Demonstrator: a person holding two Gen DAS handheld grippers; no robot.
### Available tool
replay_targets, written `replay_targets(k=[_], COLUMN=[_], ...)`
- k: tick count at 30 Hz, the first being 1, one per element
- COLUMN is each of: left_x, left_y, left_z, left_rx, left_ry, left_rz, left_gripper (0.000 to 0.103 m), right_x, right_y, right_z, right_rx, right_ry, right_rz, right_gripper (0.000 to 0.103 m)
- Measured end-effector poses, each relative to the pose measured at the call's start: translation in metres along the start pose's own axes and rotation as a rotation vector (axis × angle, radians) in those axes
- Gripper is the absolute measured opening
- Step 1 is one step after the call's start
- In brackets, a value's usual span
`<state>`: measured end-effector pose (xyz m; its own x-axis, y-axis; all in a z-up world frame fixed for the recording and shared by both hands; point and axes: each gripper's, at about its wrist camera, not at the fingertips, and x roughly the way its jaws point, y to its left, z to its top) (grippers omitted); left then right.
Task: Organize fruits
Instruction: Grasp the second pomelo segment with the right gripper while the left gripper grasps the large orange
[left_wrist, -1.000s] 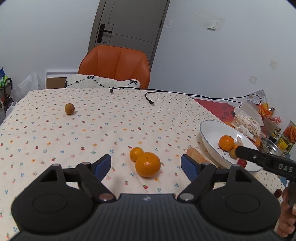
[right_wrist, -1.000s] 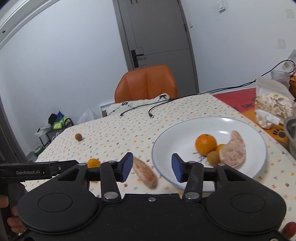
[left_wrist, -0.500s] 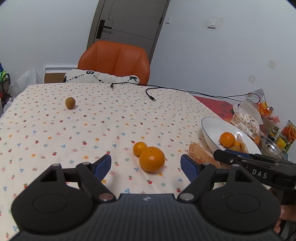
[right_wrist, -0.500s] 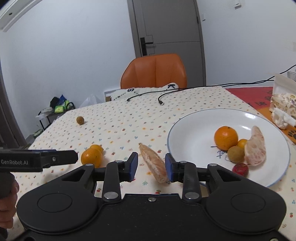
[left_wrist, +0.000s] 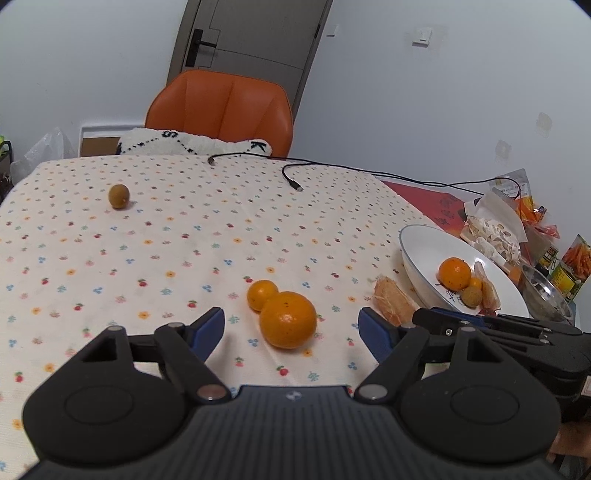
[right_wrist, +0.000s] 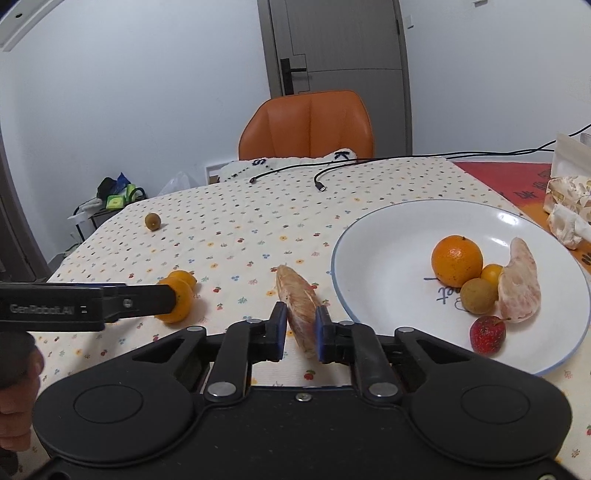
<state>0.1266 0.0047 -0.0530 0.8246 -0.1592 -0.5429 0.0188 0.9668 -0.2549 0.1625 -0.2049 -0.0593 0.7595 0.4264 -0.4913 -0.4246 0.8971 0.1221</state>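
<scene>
Right gripper pinching the peeled citrus segment; left gripper gaping over an orange

The right gripper (right_wrist: 300, 326) has its blue pads drawn narrow against both flanks of the peeled segment (right_wrist: 297, 295), which lies on the tablecloth (right_wrist: 236, 236) just beside the plate (right_wrist: 369, 258) at its 9 o'clock. It looks light, soft and easily bruised (thin membrane, juice inside), so I judge a gentle hold across its thick middle safest. The left gripper (left_wrist: 291, 328) stands wide apart around nothing, the large orange (left_wrist: 288, 319) between its fingers and a smaller orange (left_wrist: 262, 294) touching that at 11 o'clock; both look firm, round and apt to roll. A lone brown fruit (left_wrist: 119, 196) sits well apart at 10 o'clock.
</scene>
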Motion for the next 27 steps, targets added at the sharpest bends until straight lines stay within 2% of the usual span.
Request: replay_targets(k=[5,10,14,15,17,24,27], left_x=[0.007,0.012,0.016,0.017,0.018,0.012,0.008], left_y=[-0.006,-0.007,-0.003,-0.002,-0.001,0.005,0.009], left_z=[-0.002,-0.002,-0.002,-0.002,-0.003,-0.004,-0.003], left_rx=[0.006,0.004,-0.008,-0.01,-0.013,-0.017,-0.021], left_ry=[0.002,-0.002,0.004,0.006,0.009,0.007,0.005], left_rz=[-0.002,0.018,0.027,0.027,0.032,0.024,0.031], left_gripper=[0.078,0.07,0.05,0.042,0.037,0.036,0.036], right_x=[-0.006,-0.01,-0.011,-0.011,-0.009,0.004,0.009], right_y=[0.0,0.001,0.002,0.002,0.002,0.012,0.013], right_z=[0.0,-0.001,-0.004,-0.004,-0.004,-0.007,-0.006], right_rx=[0.004,0.008,0.012,0.012,0.009,-0.032,-0.032], right_ry=[-0.007,-0.003,0.001,0.0,-0.001,0.014,0.023], right_rz=[0.027,0.046,0.055,0.054,0.049,0.009,-0.005], right_gripper=[0.008,0.007,0.009,0.011,0.016,0.026,0.025])
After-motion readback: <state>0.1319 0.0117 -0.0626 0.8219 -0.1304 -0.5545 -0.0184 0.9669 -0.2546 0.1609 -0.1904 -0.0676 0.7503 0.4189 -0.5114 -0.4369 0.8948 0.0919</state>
